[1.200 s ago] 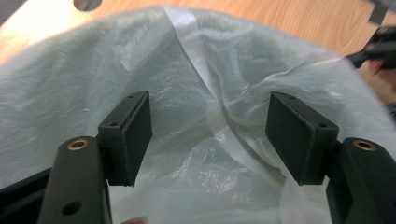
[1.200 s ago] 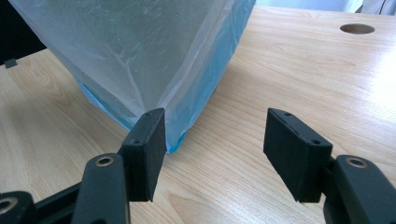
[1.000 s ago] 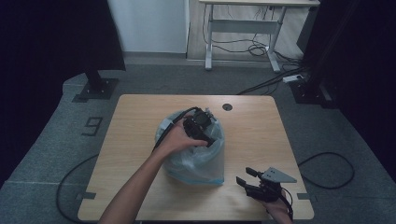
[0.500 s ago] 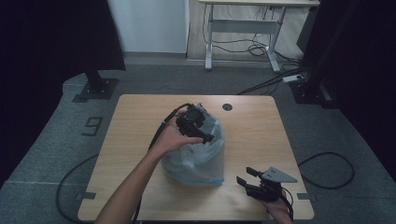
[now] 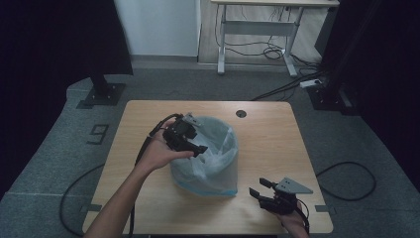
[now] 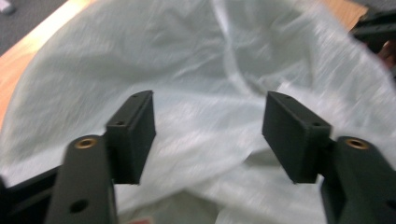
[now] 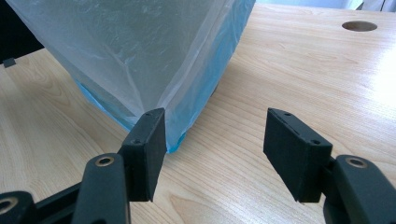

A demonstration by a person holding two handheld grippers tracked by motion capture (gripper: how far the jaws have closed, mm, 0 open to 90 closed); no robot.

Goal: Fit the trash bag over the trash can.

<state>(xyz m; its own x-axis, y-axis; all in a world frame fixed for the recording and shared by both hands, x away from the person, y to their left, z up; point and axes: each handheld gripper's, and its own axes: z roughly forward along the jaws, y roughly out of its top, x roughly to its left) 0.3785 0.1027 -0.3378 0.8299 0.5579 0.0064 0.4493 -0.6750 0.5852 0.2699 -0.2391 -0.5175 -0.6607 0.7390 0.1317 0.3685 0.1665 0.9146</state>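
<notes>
A translucent plastic bag (image 5: 210, 156) lines a blue bin that stands mid-table. My left gripper (image 5: 198, 147) hovers at the bag's left rim, pointing right over its mouth. In the left gripper view its jaws (image 6: 208, 135) stand apart above crumpled bag film (image 6: 196, 56); they have just been closing a little, and the pads press on nothing. My right gripper (image 5: 257, 187) rests low near the table's front right corner, open. In the right gripper view its jaws (image 7: 215, 149) frame bare wood beside the bag (image 7: 140, 51) and the bin's blue base (image 7: 100, 100).
The wooden table (image 5: 277, 139) has a round cable hole (image 5: 241, 113) at the back. A cable trails from the left gripper off the table's left side. Dark curtains, a stand base and a white desk lie beyond the table.
The left hand has carried its gripper leftward, from over the top of the bag to its left rim, so the bag's mouth now shows. The right gripper has stayed put.
</notes>
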